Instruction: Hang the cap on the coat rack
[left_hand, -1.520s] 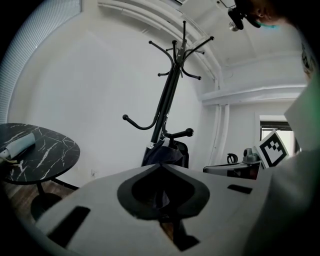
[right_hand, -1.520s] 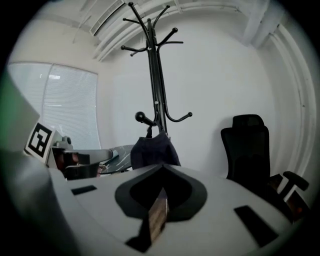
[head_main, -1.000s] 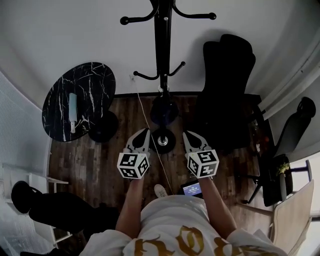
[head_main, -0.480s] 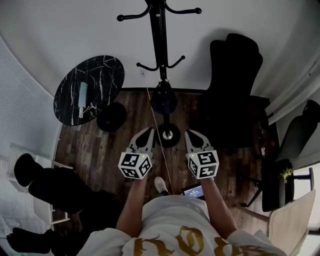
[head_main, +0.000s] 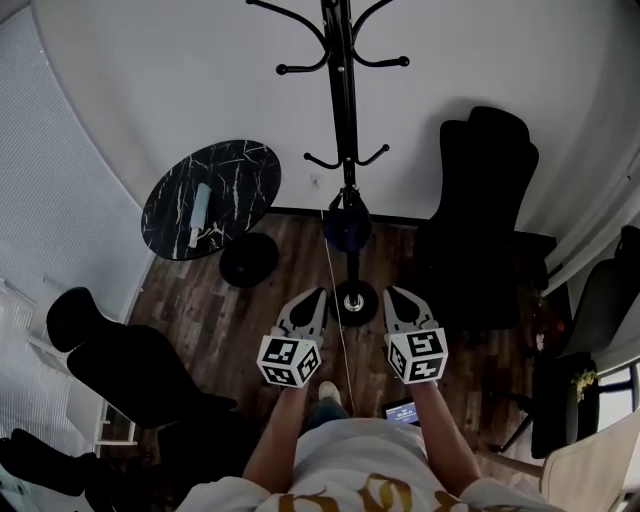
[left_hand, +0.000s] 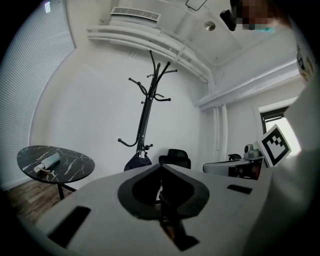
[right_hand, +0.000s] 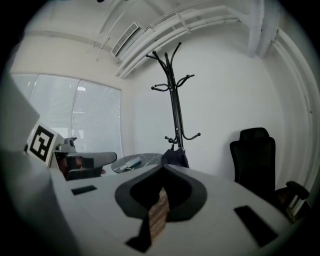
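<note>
A black coat rack (head_main: 343, 120) stands against the white wall, its round base (head_main: 353, 300) on the wood floor. A dark blue cap (head_main: 346, 222) hangs from one of its low hooks. My left gripper (head_main: 311, 298) and right gripper (head_main: 397, 297) are held side by side in front of the base, both shut and empty. In the left gripper view the rack (left_hand: 145, 117) and cap (left_hand: 137, 162) lie beyond the closed left gripper (left_hand: 161, 165). The right gripper view shows the rack (right_hand: 174, 100) and cap (right_hand: 174, 157) past the closed right gripper (right_hand: 163, 166).
A round black marble table (head_main: 212, 198) with a pale roll (head_main: 200, 215) on it stands left of the rack. A black office chair (head_main: 487, 215) is on the right. Dark seats (head_main: 130, 365) fill the lower left. A small screen (head_main: 405, 410) lies on the floor.
The head view has swung, so rack, table and chair now sit lower and further right. Both grippers stay shut, side by side, slightly lower in the picture. The cap hangs unmoved.
</note>
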